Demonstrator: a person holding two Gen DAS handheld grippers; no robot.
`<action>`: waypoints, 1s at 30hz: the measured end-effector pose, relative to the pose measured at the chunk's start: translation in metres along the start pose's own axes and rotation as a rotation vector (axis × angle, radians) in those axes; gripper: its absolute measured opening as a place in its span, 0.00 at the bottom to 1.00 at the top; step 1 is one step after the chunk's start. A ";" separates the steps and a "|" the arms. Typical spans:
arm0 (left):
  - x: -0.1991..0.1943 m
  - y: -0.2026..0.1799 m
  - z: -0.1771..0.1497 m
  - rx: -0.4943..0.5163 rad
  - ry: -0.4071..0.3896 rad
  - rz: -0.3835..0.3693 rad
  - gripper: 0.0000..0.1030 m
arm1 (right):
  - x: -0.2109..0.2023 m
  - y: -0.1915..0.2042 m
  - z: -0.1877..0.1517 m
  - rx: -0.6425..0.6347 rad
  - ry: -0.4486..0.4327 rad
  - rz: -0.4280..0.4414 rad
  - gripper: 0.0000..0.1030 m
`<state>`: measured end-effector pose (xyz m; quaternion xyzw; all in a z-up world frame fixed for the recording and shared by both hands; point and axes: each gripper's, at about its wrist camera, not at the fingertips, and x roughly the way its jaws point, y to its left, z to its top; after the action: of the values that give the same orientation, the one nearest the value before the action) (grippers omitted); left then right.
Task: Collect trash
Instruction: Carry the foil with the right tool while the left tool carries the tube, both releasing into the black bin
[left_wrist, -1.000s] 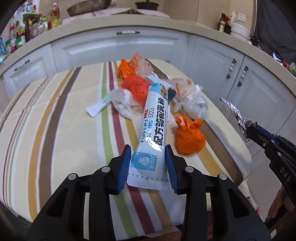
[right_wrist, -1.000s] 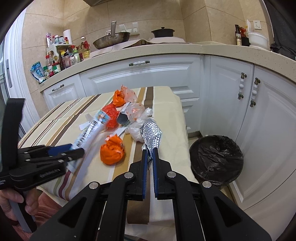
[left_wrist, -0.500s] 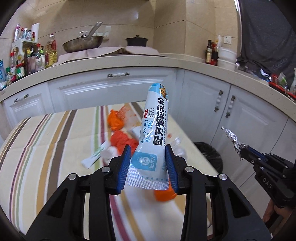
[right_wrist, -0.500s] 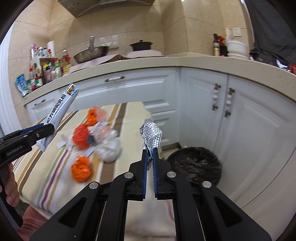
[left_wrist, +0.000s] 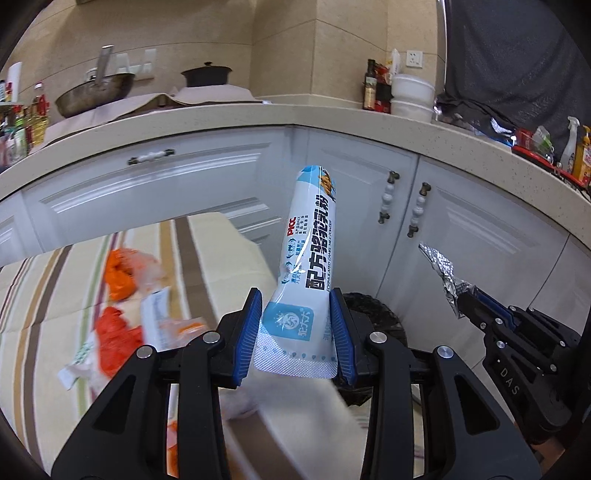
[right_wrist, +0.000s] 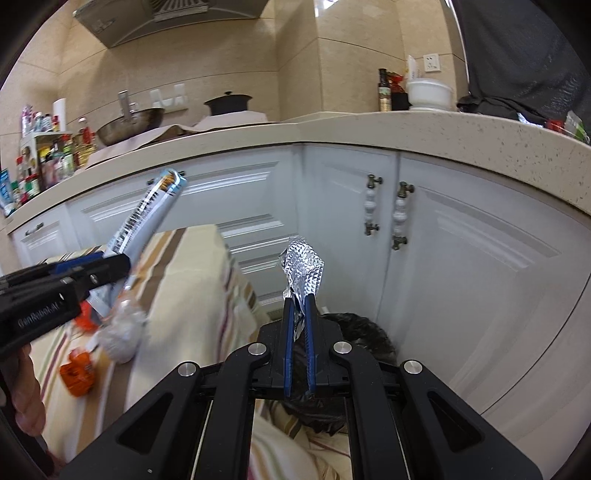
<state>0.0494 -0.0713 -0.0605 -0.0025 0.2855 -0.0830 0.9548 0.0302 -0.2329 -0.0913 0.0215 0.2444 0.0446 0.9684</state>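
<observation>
Trash is the business here, and most of it lies on the striped desk (left_wrist: 44, 295), down and to the left of the left tongs (left_wrist: 295, 332): an orange crumpled bag (left_wrist: 118, 280) farthest from them, a red-orange wad (left_wrist: 114, 332) nearer, a white printed wrapper (left_wrist: 155, 314) between those and the tongs' left arm, and a small white packet (left_wrist: 77, 365) at the low left, all blurred. None of these is collected, as far as the views show. The left tongs are partly closed and pinch the crimped lower end of a long white-and-blue milk powder pouch (left_wrist: 310, 258), which stands up and forward from the pads, clear of the desk. Just behind those pads, and partly hidden by them, sits the black-lined trash bin (left_wrist: 376, 317) on the floor by the white cabinet doors. To the right, the right tongs (right_wrist: 299, 306) are pressed tight on a crumpled piece of silver foil (right_wrist: 303, 266), which sticks up past the tips; the bin shows directly beyond and below them. In the right wrist view a clear plastic ball (right_wrist: 123, 332) and another orange scrap (right_wrist: 77, 373) lie on the desk below the left tongs. I judge two pieces are lifted and on their way to the bin but not dropped, with the rest left to fetch.
</observation>
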 end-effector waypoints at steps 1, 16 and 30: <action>0.009 -0.007 0.002 0.005 0.011 -0.004 0.35 | 0.003 -0.004 0.001 0.005 0.000 -0.004 0.06; 0.123 -0.067 0.010 0.043 0.184 -0.024 0.36 | 0.070 -0.060 0.000 0.077 0.071 -0.018 0.06; 0.193 -0.076 0.000 -0.002 0.368 -0.012 0.52 | 0.134 -0.091 -0.021 0.159 0.157 -0.033 0.34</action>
<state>0.1964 -0.1773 -0.1615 0.0100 0.4554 -0.0874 0.8859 0.1442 -0.3104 -0.1786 0.0906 0.3225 0.0105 0.9422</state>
